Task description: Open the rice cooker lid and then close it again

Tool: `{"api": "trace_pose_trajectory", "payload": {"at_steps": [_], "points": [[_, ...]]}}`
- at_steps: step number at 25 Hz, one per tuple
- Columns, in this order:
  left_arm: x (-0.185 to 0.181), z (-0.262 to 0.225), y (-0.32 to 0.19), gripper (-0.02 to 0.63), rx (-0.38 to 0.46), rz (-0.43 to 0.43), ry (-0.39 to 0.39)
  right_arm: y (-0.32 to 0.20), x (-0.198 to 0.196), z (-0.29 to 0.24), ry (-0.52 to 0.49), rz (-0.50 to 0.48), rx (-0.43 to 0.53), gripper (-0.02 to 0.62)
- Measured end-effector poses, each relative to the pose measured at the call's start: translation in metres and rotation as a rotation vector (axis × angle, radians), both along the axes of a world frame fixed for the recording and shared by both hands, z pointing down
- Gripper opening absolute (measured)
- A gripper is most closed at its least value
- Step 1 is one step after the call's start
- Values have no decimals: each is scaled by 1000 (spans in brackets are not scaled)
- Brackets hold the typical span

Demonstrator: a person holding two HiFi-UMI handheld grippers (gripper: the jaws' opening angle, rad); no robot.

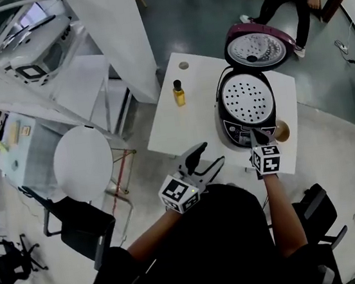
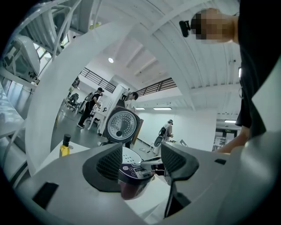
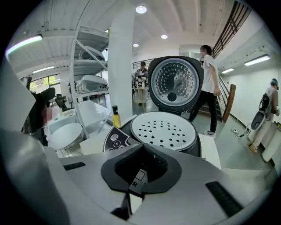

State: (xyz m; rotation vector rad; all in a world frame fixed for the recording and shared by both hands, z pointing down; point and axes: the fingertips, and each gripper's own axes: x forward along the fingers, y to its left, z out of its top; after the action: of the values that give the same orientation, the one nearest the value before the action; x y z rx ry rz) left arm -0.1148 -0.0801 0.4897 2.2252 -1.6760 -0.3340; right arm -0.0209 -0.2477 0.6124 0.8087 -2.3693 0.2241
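The black, round rice cooker (image 1: 227,122) sits on the far right of the white square table (image 1: 169,129), and it's wide open. Its maroon-rimmed lid with the silver inner plate (image 1: 257,48) stands up at the back, hinged on the far side, face turned toward the person. Inside the pot lies a white perforated steaming tray (image 1: 244,99), and what's under it can't be seen.

The right gripper (image 1: 256,138) is at the cooker's front panel, angled down, jaws pressed together on nothing. Whether it touches the panel I can't tell. It's clearly the nearer one, and the lid lies straight beyond it, across the pot.

The left gripper (image 1: 207,157) hovers off the cooker's near-left, jaws apart and empty. A small yellow bottle with a black cap (image 1: 178,94) stands well left of the cooker.
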Motion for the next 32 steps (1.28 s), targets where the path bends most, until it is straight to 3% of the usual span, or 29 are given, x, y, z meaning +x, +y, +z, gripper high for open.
{"api": "trace_pose_trajectory", "payload": {"at_steps": [9, 14, 23, 27, 32], "points": [[2, -6, -1, 253, 10, 3, 35, -1, -2, -8, 37, -24, 82, 0], [0, -8, -16, 253, 19, 35, 34, 5, 5, -31, -77, 34, 53, 0], [-21, -41, -88, 253, 60, 30, -11, 16, 26, -65, -225, 59, 7, 0], [-36, -59, -125, 253, 50, -2, 49, 12, 23, -74, -248, 33, -10, 0], [-50, -86, -172, 253, 89, -4, 5, -1, 20, -84, -273, 13, -18, 0]]}}
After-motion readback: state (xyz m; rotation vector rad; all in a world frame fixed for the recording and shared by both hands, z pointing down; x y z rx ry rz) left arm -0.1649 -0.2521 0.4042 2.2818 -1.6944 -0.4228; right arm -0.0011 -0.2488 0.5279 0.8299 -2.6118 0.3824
